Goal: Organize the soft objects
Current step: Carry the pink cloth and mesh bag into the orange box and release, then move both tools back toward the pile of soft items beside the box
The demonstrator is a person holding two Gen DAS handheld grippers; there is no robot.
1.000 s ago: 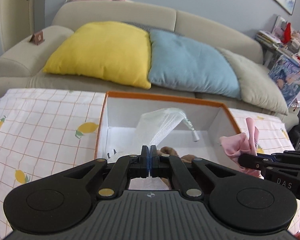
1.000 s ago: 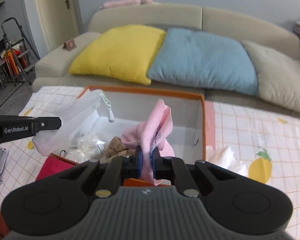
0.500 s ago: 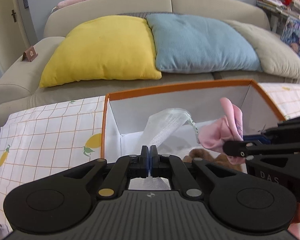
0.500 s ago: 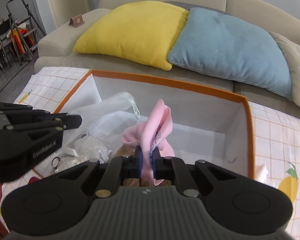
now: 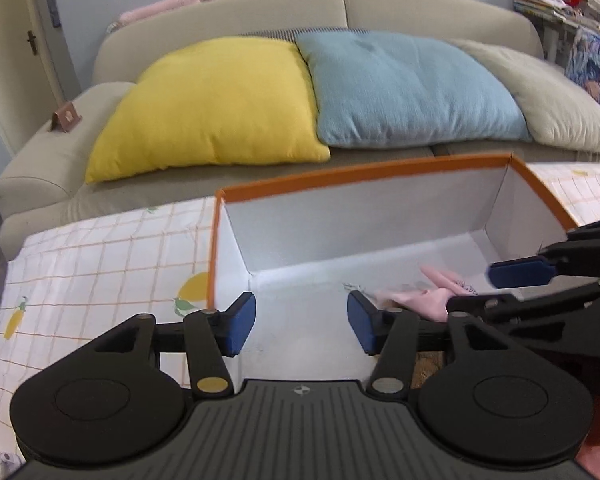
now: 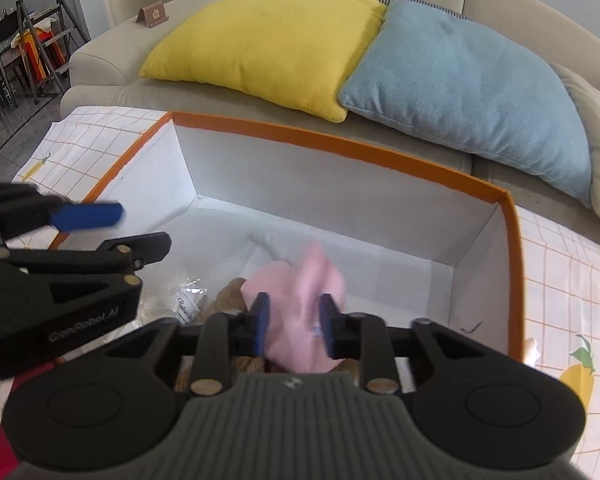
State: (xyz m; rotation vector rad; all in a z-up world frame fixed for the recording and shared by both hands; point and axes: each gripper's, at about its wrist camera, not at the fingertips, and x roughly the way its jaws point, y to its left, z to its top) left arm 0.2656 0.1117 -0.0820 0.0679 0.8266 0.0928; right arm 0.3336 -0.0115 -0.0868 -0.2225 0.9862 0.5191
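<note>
Sofa (image 6: 100, 52) cushions (image 6: 268, 40), box (image 6: 340, 148), pink cloth (image 6: 296, 304)

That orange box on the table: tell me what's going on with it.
A person with a claw in each hand is dropping soft things into the orange-rimmed box. The right claw is opening, with a pink cloth slipping loose between its pads and down into the box. The left claw is opening too, with nothing between its pads. A clear plastic bag and something brown and fuzzy already lie inside.
</note>
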